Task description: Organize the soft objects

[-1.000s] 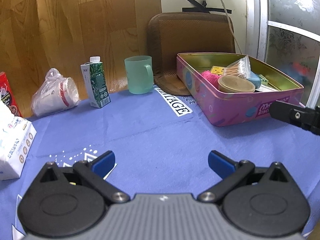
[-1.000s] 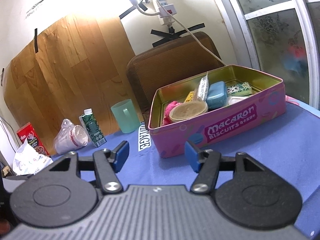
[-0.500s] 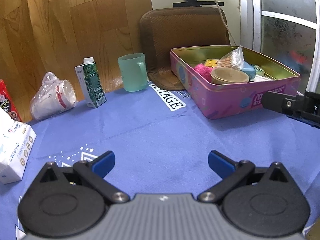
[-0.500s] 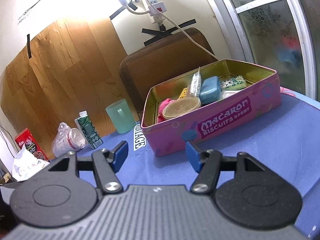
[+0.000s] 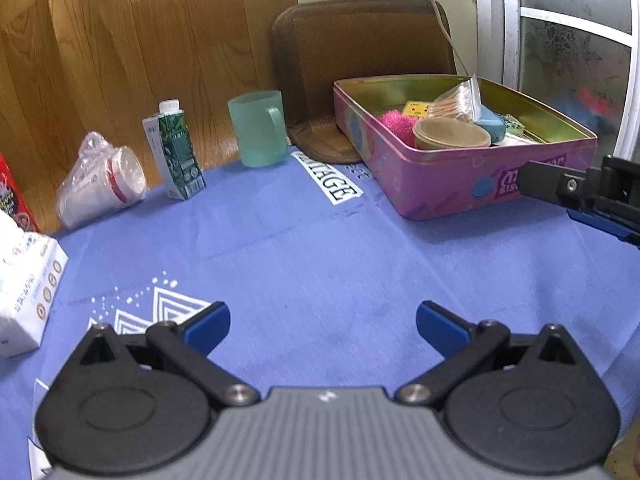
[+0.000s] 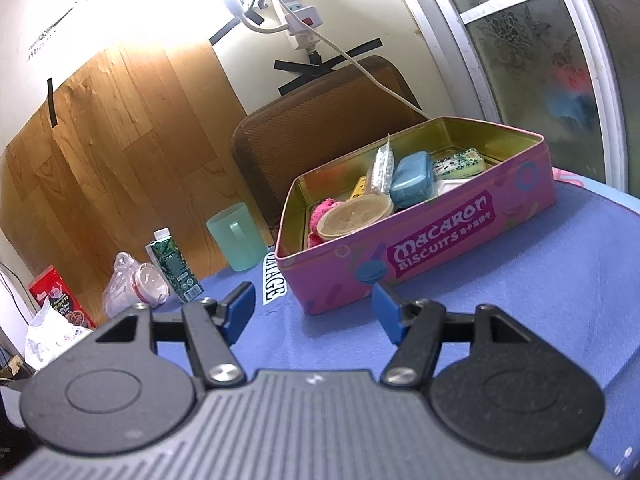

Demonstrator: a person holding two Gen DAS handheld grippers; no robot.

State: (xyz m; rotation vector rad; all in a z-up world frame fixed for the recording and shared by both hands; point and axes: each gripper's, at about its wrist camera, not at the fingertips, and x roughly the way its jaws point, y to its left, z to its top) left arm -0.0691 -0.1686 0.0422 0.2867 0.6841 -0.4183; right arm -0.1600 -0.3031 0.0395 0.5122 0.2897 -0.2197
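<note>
A pink biscuit tin (image 5: 448, 184) (image 6: 440, 252) stands open on the blue cloth (image 5: 320, 264). Inside it lie a pink fluffy thing (image 5: 396, 122) (image 6: 322, 214), a tan round lid (image 5: 452, 132) (image 6: 354, 216), a clear packet (image 5: 458, 98), a blue case (image 6: 412, 178) and a green patterned block (image 6: 460, 162). My left gripper (image 5: 322, 324) hovers open over bare cloth, well short of the tin. My right gripper (image 6: 314, 306) is open and empty just in front of the tin's near wall; one of its fingers (image 5: 560, 186) juts in at the right of the left wrist view.
At the back stand a green mug (image 5: 258, 128), a small green carton (image 5: 176, 156) and a bagged stack of cups (image 5: 100, 184). A tissue pack (image 5: 24, 284) and a red box (image 6: 60, 300) sit at the left. A brown cushion (image 5: 360, 68) leans on the wall.
In the left wrist view the scene has slid slightly lower and left, and more of the right gripper's finger shows. In the right wrist view the tin has tilted a little.
</note>
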